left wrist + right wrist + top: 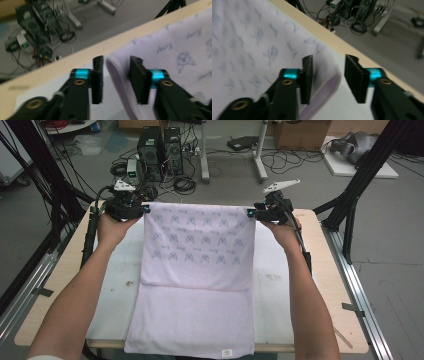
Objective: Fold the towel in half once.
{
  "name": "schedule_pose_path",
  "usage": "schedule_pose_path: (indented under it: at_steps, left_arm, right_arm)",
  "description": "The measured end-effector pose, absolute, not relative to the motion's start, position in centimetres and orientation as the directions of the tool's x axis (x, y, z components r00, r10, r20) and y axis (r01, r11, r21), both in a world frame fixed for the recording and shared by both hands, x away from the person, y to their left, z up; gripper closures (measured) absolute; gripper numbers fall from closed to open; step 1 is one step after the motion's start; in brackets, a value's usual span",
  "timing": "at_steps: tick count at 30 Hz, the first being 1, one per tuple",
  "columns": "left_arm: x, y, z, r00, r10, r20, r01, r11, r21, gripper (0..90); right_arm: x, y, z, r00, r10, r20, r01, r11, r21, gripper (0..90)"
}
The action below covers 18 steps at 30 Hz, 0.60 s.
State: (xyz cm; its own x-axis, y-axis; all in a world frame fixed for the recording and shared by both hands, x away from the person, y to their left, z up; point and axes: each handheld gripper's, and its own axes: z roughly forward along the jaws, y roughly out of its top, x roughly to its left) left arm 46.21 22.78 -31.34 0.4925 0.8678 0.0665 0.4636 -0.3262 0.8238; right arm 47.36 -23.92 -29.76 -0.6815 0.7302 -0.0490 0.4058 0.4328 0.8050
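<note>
Both forearms reach forward over the table (60, 285), the left gripper (145, 209) and right gripper (251, 213) at the far corners of the towel (195, 285), each released with its jaws parted around the folded edge, pads not pressing. The towel lies folded on a white mat (112, 285) covering the table. Beyond the table's far edge, computer towers (159, 150) and cables (285, 160) sit on the grey floor (390, 235).
</note>
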Motion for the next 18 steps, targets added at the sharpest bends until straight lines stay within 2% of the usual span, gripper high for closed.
schedule_pose_path:
  at_steps: [9,14,18]
  left_arm:
    - [42.5,24.9,-36.0,0.556,0.831,0.012,0.472,-0.328,0.818,56.3]
    - [39.9,24.4,-37.5,0.618,0.786,-0.012,0.454,-0.344,0.822,52.6]
    - [37.1,23.6,-38.7,0.667,0.745,-0.007,0.428,-0.375,0.822,53.2]
  right_arm:
    - [44.5,-24.2,-35.0,-0.729,0.684,0.013,0.476,0.494,0.727,46.1]
    - [41.5,-24.1,-36.2,-0.765,0.642,0.044,0.45,0.484,0.75,46.9]
    - [38.8,-24.0,-37.5,-0.786,0.617,0.035,0.427,0.501,0.753,51.9]
